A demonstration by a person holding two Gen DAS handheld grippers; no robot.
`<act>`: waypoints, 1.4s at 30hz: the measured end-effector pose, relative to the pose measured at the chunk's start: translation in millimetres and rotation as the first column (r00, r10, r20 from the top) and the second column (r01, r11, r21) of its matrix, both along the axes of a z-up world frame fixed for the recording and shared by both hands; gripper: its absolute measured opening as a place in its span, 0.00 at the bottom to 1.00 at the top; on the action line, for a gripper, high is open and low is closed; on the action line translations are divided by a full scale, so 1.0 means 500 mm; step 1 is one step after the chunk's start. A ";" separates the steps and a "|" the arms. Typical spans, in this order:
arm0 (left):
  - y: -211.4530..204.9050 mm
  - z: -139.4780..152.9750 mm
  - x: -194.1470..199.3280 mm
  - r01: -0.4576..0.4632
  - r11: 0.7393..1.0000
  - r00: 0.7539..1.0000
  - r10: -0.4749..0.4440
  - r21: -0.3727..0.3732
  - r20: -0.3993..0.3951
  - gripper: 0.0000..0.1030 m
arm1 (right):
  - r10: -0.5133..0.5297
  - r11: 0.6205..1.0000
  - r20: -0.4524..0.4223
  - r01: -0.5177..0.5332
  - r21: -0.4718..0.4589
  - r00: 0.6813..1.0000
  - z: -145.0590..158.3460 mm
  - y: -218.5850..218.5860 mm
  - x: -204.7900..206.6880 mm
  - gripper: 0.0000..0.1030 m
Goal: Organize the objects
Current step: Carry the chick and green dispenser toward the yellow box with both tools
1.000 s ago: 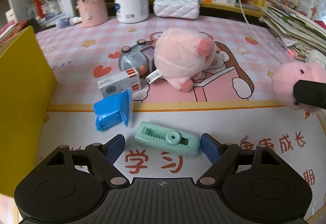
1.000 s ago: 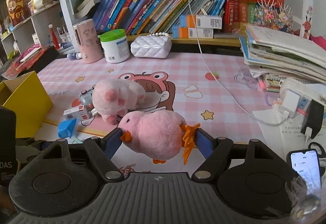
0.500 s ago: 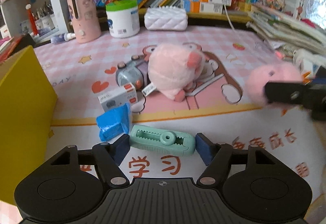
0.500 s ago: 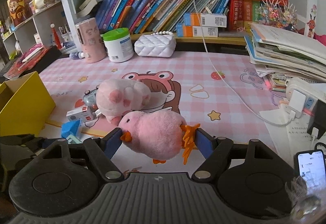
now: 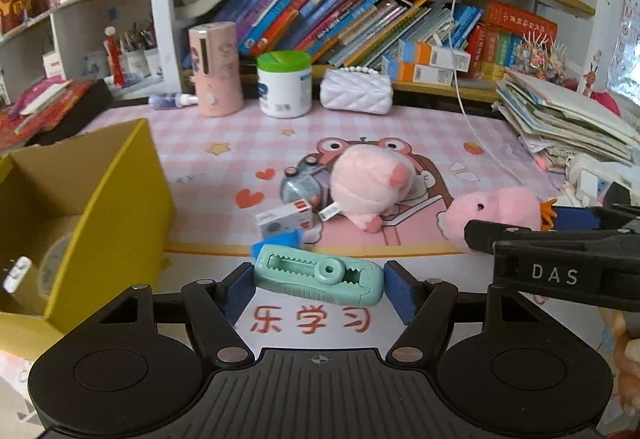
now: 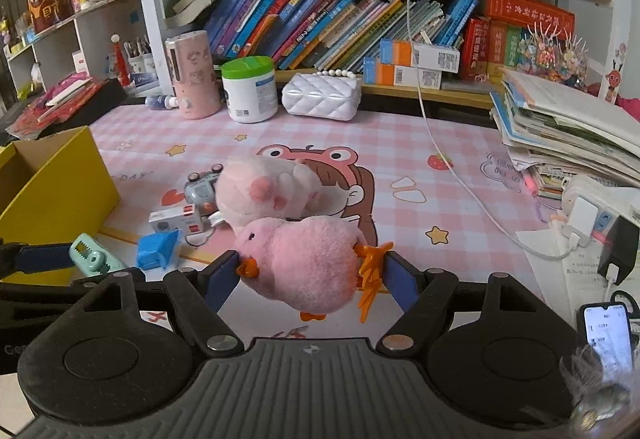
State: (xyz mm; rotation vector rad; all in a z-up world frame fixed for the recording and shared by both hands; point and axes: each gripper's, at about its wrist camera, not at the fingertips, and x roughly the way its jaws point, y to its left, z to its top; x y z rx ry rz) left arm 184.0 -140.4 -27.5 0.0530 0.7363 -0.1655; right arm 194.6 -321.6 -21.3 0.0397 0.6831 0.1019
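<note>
My left gripper clamps the mint correction tape above the mat; the yellow box stands open at nine o'clock. My right gripper squeezes the pink chick plush. At twelve o'clock lie a pig plush, small carton and blue packet.

A child's study desk: bookshelf, cartoon mat

Mint-green correction tape | pink plush chick, orange beak and feet | pale pink plush pig | yellow box | pink-and-white checked mat, cartoon print, red characters | white quilted purse | blue-padded black grippers
</note>
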 end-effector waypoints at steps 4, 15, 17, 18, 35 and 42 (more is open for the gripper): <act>0.024 0.006 -0.021 0.001 1.000 1.000 -0.001 -0.006 0.007 0.68 | 0.001 1.000 0.018 -0.001 -0.008 1.000 0.012 0.024 -0.021 0.73; 0.110 0.024 -0.091 0.019 0.999 0.999 -0.018 -0.029 0.036 0.68 | -0.023 0.999 0.035 0.024 -0.029 0.999 0.034 0.114 -0.094 0.73; 0.134 0.026 -0.105 0.015 0.999 0.999 -0.014 -0.033 0.041 0.68 | -0.023 0.999 0.040 0.024 -0.033 0.999 0.038 0.137 -0.109 0.73; 0.146 0.027 -0.112 0.013 0.999 0.999 -0.011 -0.034 0.043 0.68 | -0.022 0.999 0.041 0.023 -0.035 0.999 0.038 0.149 -0.117 0.73; 0.374 0.020 -0.248 -0.096 0.994 0.995 0.098 -0.059 0.020 0.68 | 0.066 0.996 0.000 -0.066 -0.068 0.998 0.025 0.381 -0.255 0.73; 0.443 0.010 -0.313 -0.104 0.994 0.995 0.104 -0.036 0.008 0.68 | 0.066 0.997 -0.023 -0.067 -0.042 0.998 0.007 0.450 -0.312 0.73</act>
